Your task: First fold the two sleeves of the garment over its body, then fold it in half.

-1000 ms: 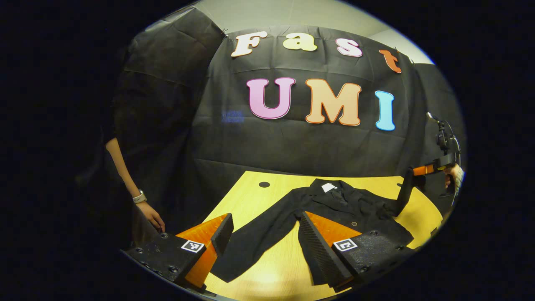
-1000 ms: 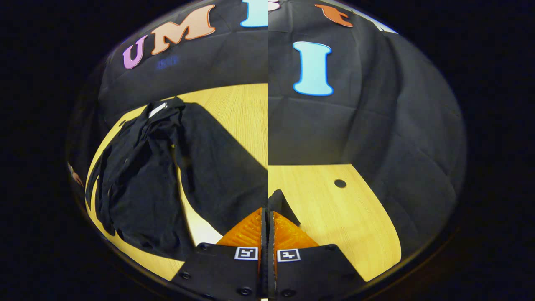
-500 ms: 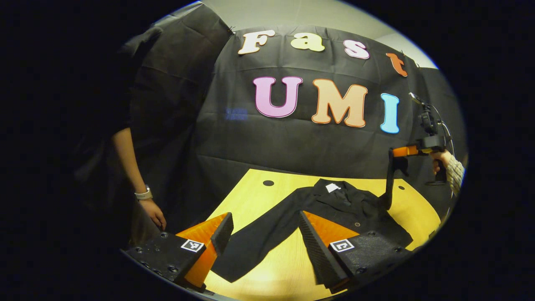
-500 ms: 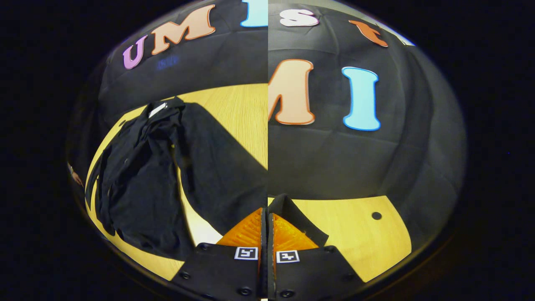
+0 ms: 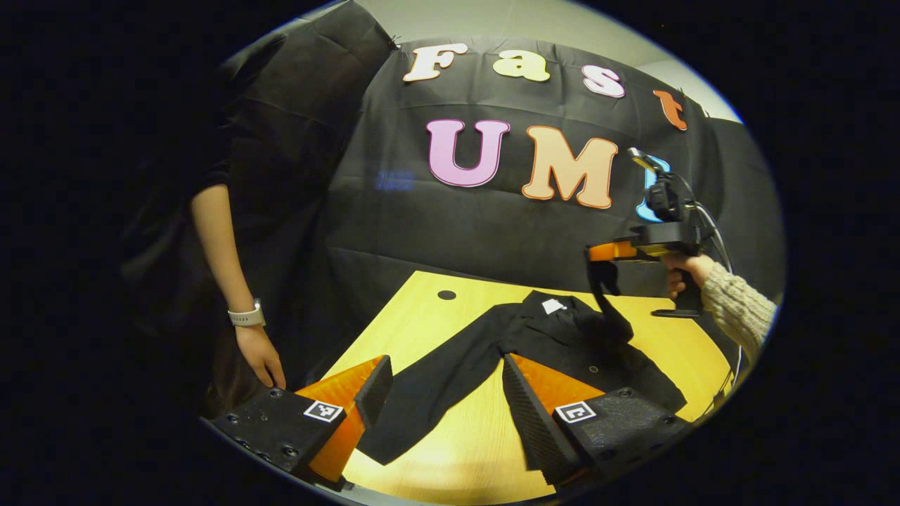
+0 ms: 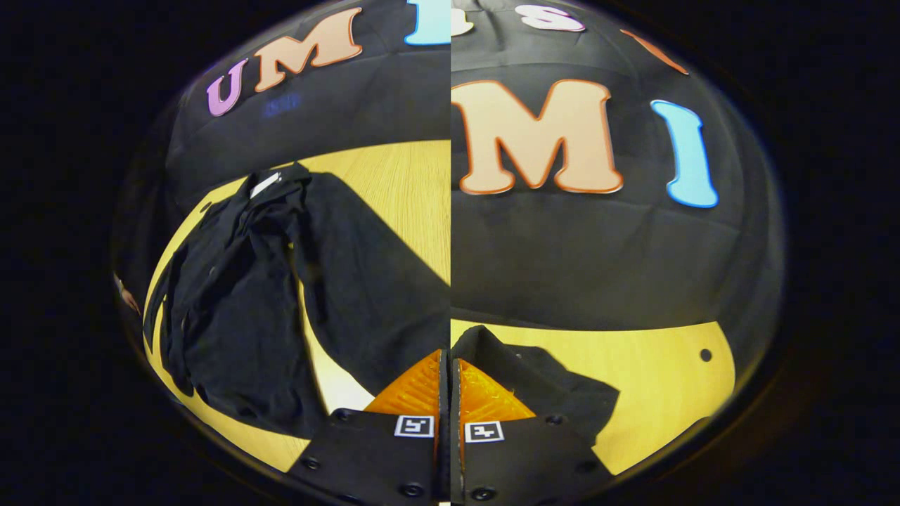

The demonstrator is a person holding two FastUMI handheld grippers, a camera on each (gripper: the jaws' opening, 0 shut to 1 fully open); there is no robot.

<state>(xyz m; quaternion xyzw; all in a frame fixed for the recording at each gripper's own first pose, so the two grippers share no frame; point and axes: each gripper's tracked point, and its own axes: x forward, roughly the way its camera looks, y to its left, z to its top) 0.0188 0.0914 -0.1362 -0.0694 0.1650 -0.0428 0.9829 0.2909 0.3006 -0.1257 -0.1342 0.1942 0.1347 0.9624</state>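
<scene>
While jacket (image 5: pixel 562 344) lies on table (image 5: pixel 422 309) | right gripper (image 5: pixel 598 261) pinches raised sleeve (image 5: pixel 610 309) | left gripper (image 5: pixel 443 393) gapes, empty.

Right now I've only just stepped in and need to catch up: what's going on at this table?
A person is folding a black garment spread on a wooden table. The right hand-held gripper has pinched one sleeve and holds it lifted above the garment's body. The left hand-held gripper hovers open over the other sleeve, which lies flat and unfolded. Another person's hand rests at the table's edge.
</scene>
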